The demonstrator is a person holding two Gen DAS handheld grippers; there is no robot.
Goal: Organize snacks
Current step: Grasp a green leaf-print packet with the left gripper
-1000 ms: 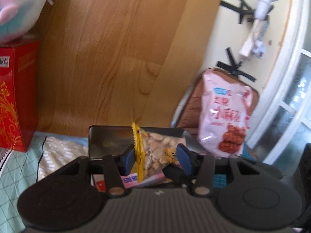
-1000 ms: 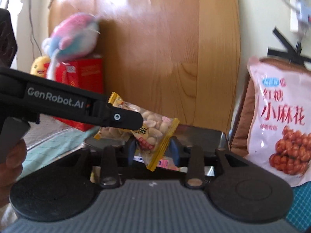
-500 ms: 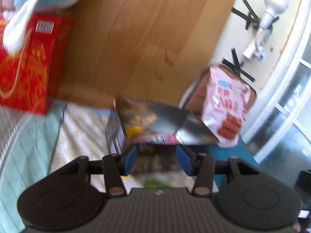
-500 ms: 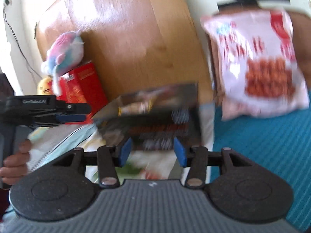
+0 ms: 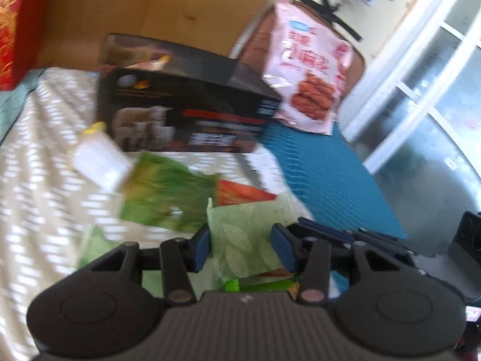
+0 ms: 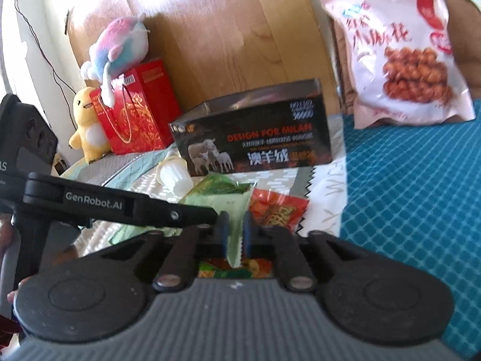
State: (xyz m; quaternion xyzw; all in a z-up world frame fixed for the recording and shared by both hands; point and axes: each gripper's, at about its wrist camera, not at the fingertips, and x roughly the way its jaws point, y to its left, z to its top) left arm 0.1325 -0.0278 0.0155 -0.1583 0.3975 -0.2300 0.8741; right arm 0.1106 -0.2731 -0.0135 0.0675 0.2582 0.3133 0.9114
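Note:
A black open box [image 5: 180, 114] [image 6: 255, 141] stands on the bed with a snack packet inside [image 5: 150, 63]. In front of it lie loose snacks: a white jelly cup [image 5: 99, 159] [image 6: 176, 174], a dark green packet [image 5: 168, 192] [image 6: 222, 186], a pale green packet [image 5: 246, 234] [image 6: 237, 231] and a red packet [image 5: 240, 194] [image 6: 276, 210]. My left gripper [image 5: 245, 248] is open over the pale green packet. My right gripper [image 6: 234, 233] is shut on the pale green packet's edge.
A big pink snack bag [image 5: 309, 78] [image 6: 399, 57] leans on a brown cushion [image 6: 463, 42] at the back right. A red gift bag [image 6: 138, 111], plush toys [image 6: 120, 45] and a wooden headboard [image 6: 225, 30] stand behind. A teal mat [image 6: 415, 186] lies right.
The peanut packet went from both grippers into the black box. Both grippers pulled back and down to the loose snacks; the right one closed on the pale green packet.

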